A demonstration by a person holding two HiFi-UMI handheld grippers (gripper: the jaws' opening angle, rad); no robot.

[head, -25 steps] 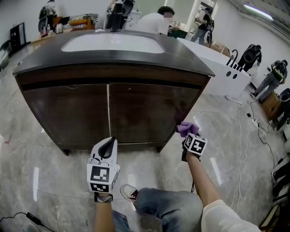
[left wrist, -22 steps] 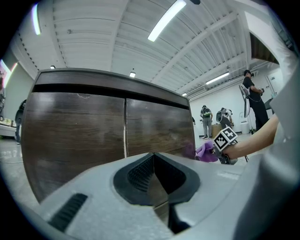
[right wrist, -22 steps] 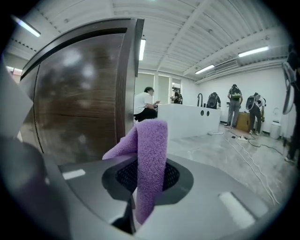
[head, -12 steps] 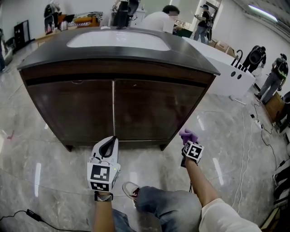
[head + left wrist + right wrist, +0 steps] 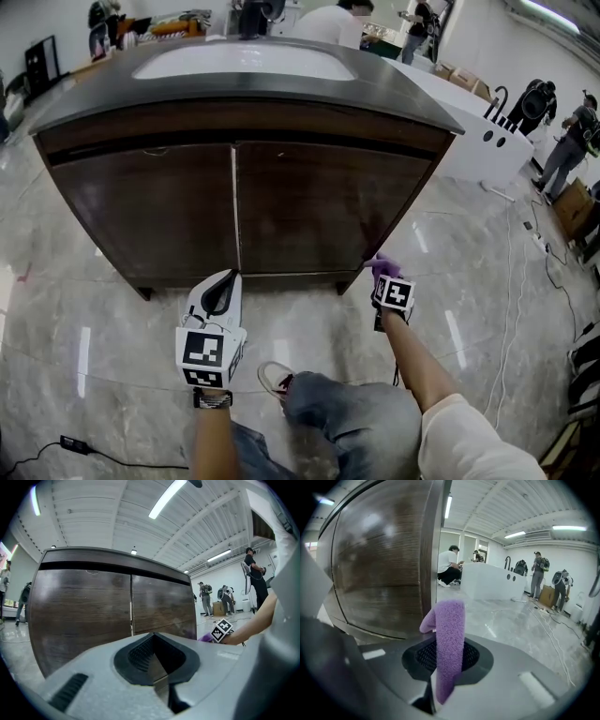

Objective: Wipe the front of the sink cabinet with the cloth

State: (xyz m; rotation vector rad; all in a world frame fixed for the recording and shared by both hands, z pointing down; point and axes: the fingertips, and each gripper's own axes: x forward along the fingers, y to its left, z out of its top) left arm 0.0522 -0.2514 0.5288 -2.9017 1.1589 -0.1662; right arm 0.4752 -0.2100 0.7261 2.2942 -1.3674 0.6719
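The sink cabinet [image 5: 234,202] has two dark wood doors under a dark top with a white basin [image 5: 246,58]. My right gripper [image 5: 382,278] is shut on a purple cloth [image 5: 381,266] at the cabinet's lower right corner, next to its front leg. In the right gripper view the cloth [image 5: 449,644] stands up from the shut jaws of the right gripper [image 5: 440,667], and the cabinet door [image 5: 379,573] is close on the left. My left gripper [image 5: 224,281] is shut and empty, low before the seam between the doors. The left gripper [image 5: 154,651] faces the cabinet front [image 5: 112,604].
A white tub-like unit [image 5: 473,141] stands to the cabinet's right. Cables [image 5: 511,281] trail over the marble floor on the right, and another cable [image 5: 70,442] lies at the lower left. My knee and shoe [image 5: 277,378] are below the grippers. Several people stand at the back.
The right gripper with the cloth dropped away from the cabinet's lower right corner, then came back up beside it. The left gripper has stayed in place, shut.
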